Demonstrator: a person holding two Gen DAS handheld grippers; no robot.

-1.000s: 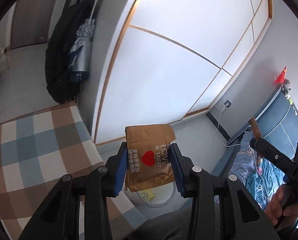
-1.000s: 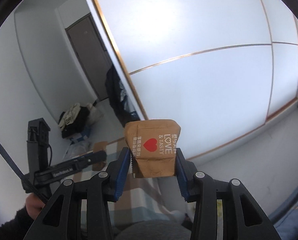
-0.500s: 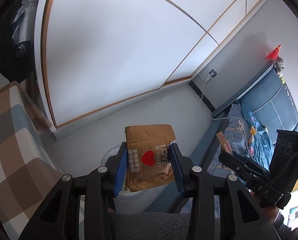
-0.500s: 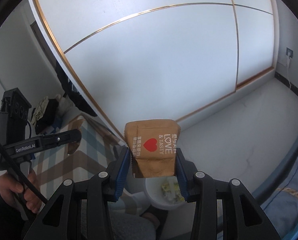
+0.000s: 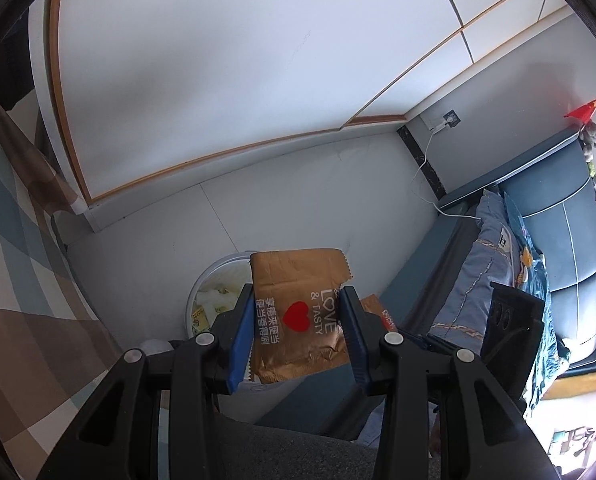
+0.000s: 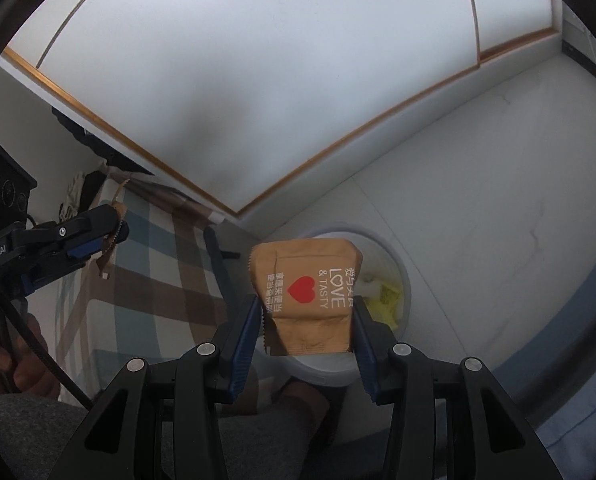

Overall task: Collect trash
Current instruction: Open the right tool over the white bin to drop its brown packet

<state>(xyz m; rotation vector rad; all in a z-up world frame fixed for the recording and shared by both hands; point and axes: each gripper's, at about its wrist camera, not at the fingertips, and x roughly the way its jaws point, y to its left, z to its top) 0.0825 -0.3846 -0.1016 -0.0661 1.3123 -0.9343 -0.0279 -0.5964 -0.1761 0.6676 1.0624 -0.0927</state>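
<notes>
The left hand-held gripper [image 5: 298, 328] is pinching a brown snack wrapper [image 5: 298, 312] between its 2 blue pads, the printed red heart facing the camera. The right hand-held gripper [image 6: 306, 332] is pinching a second brown wrapper [image 6: 308, 296] of the same kind, its blue pads pressing on the 2 side edges. In the right wrist view that second wrapper is hanging over a round white trash bin [image 6: 402, 272] standing on the pale floor [image 6: 478, 208], with yellow and white scraps lying inside it. In the left wrist view the first wrapper is sitting in front of the bin's right rim. A checked blanket [image 5: 14, 280] is lying just left of the bin, and a blue bed [image 5: 558, 240] with a pillow is standing to its right. Farther back, white wardrobe doors [image 5: 238, 60] with thin wooden trim are filling the wall, and a white cable is running from a wall socket [image 5: 450, 118] toward the bed.
</notes>
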